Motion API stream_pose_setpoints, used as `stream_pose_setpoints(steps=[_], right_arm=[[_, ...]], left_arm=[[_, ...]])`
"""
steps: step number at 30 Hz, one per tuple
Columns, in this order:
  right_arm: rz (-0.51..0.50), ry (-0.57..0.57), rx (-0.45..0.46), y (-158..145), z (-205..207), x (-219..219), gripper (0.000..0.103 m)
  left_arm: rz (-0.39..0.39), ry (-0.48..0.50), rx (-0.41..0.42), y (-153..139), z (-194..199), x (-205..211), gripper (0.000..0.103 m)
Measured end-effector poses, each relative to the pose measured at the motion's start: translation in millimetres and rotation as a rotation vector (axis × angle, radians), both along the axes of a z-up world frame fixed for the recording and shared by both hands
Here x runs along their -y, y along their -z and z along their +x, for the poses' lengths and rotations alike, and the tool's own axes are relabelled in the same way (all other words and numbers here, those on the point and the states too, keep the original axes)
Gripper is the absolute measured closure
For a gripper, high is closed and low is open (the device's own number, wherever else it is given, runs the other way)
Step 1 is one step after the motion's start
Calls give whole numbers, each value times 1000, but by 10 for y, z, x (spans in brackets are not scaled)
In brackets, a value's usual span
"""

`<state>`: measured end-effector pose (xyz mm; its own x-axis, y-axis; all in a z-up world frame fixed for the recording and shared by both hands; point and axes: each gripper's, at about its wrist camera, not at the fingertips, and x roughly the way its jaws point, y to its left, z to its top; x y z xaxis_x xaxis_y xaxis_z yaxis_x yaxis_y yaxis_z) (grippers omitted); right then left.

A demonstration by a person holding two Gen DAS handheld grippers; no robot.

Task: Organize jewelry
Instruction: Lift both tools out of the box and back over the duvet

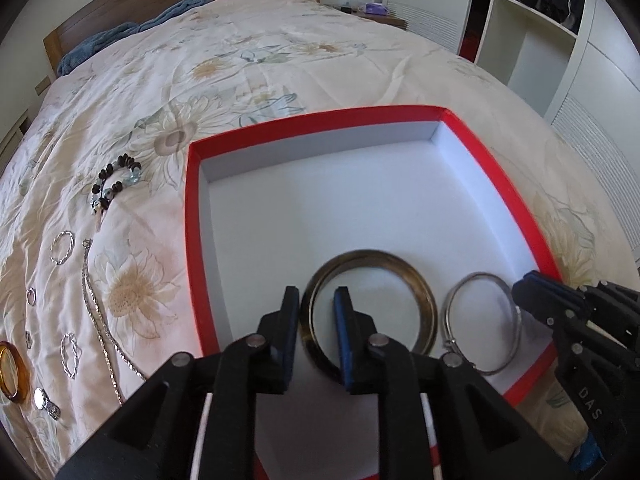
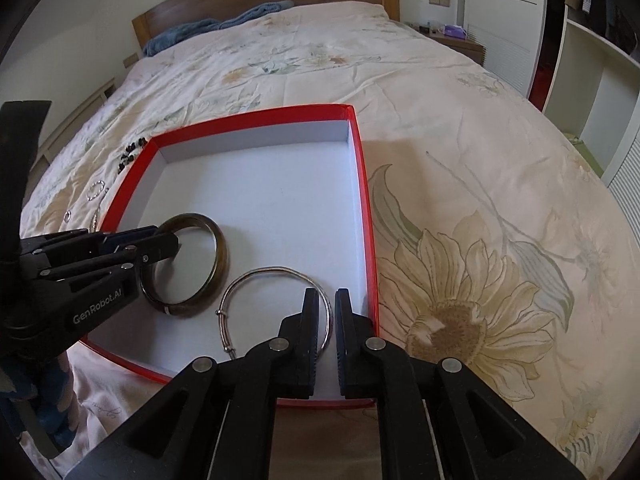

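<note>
A red-rimmed white box (image 1: 192, 216) (image 2: 366, 200) lies on the bed. A dark olive bangle (image 1: 424, 292) (image 2: 218, 248) and a thin silver bangle (image 1: 452, 300) (image 2: 276, 271) lie in its near part. My left gripper (image 1: 318, 300) (image 2: 166, 240) straddles the dark bangle's rim, jaws a little apart, not pressing it. My right gripper (image 2: 327, 300) (image 1: 524, 292) straddles the silver bangle's rim, jaws slightly apart. More jewelry lies left of the box: a beaded bracelet (image 1: 116, 182), silver rings (image 1: 62, 248), a chain (image 1: 96, 312), an amber bangle (image 1: 12, 372).
The floral bedspread (image 2: 480, 200) covers the whole bed. A blue towel (image 1: 120, 36) lies by the wooden headboard. White shelves (image 2: 592, 80) and a nightstand (image 2: 456, 40) stand to the right of the bed.
</note>
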<state>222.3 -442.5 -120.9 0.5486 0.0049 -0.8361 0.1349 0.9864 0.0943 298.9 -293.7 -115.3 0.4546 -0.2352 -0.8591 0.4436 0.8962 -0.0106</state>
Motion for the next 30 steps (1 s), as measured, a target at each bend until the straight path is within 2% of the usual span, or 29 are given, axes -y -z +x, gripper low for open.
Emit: stream_pose_setpoints(steps=[2, 4, 5, 8, 11, 14, 23, 27, 30], right_arm=[[0, -1, 4, -43, -36, -5, 89], [-8, 5, 15, -126, -86, -18, 78], [-13, 10, 22, -169, -117, -16, 75], [-13, 27, 48, -354, -244, -29, 75], [-13, 36, 82, -584, -423, -90, 74], [-3, 35, 117, -804, -597, -196, 73], [29, -39, 240, -1453, -1145, -818, 68], [41, -90, 286, -1663, -1389, -1150, 68], [47, -135, 312, -1775, -1541, -1380, 68]], left_arm=[[-20, -1, 4, -65, -26, -45, 83], [-31, -8, 18, -149, -65, -92, 83], [-43, -13, 25, -201, -91, -125, 83], [-91, -33, 47, -408, -222, -282, 83], [-94, -38, 85, -594, -420, -419, 83], [-97, -47, 72, -745, -629, -625, 83], [-101, -149, 114, -1141, -1280, -1587, 82], [-98, -225, 162, -1320, -1564, -2127, 72], [-115, -288, 184, -1412, -1756, -2523, 72]])
